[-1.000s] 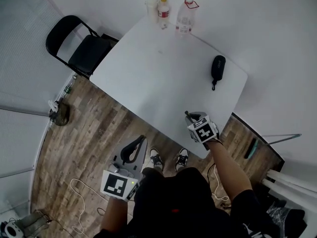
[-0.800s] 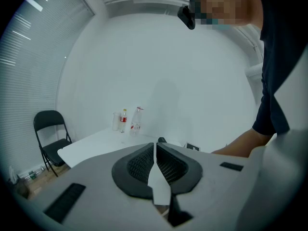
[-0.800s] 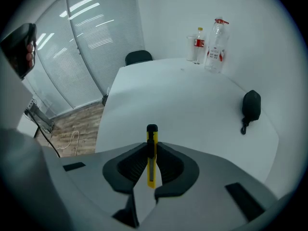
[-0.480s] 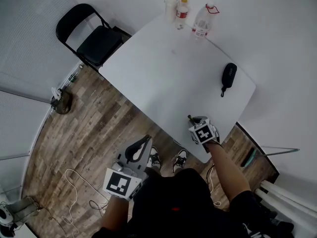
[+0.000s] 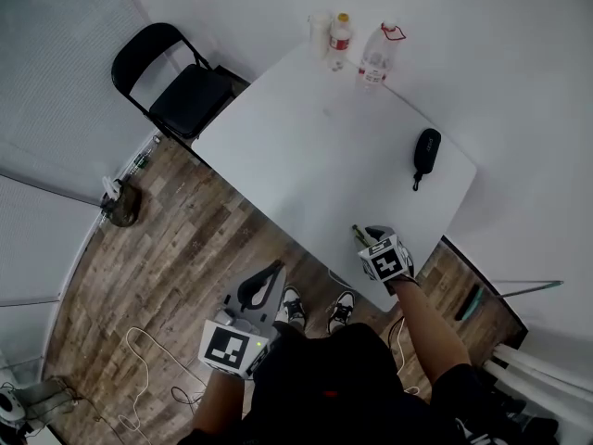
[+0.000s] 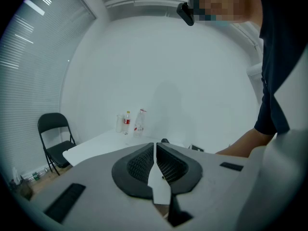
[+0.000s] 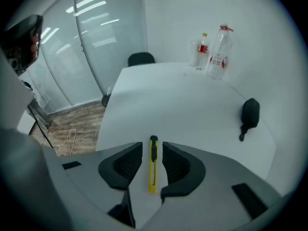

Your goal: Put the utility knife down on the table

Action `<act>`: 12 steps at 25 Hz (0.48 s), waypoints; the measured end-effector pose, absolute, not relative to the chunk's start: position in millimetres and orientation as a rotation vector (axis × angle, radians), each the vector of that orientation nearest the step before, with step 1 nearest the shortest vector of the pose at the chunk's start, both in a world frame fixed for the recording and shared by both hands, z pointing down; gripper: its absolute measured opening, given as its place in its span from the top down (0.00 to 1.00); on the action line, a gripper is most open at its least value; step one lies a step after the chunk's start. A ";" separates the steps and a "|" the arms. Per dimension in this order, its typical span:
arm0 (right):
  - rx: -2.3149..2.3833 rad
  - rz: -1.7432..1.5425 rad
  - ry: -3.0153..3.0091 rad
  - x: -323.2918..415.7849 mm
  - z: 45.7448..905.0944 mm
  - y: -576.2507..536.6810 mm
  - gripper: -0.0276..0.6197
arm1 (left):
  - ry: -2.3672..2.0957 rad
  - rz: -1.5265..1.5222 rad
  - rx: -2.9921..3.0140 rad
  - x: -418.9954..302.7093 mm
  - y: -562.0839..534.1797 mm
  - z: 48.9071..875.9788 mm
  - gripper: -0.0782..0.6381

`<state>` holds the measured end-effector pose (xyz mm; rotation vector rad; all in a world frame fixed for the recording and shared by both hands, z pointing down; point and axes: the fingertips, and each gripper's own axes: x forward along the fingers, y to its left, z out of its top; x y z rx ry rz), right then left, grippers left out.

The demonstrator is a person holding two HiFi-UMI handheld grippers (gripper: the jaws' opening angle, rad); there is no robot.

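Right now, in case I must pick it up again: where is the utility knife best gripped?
Mid-handle, across its narrow yellow sides, coming from above: the utility knife lies flat on the table, lengthwise between the right gripper's opening jaws.

White walls [image 5: 519, 54], plank floor [image 5: 167, 267], black folding chair [image 5: 185, 100] beside table [image 5: 315, 156], blinds [image 6: 29, 57].

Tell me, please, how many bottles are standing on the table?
2. Both stand at the far corner of the table: a small red-labelled bottle and a larger clear bottle beside it. The pale container next to them looks like a cup.
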<state>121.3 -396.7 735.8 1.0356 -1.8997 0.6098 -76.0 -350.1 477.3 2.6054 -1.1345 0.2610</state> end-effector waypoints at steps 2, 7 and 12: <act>1.120 0.542 -1.982 121.2 699.3 -400.4 0.75 | -1.125 0.265 2.627 -73.2 -348.5 472.7 0.84; 1.289 0.361 -2.182 121.6 595.3 -384.0 0.88 | -1.100 0.232 2.670 -56.3 -341.9 448.2 0.84; 1.489 0.230 -2.290 143.4 506.9 -355.7 0.90 | -1.100 0.237 2.764 -34.2 -334.7 419.9 0.84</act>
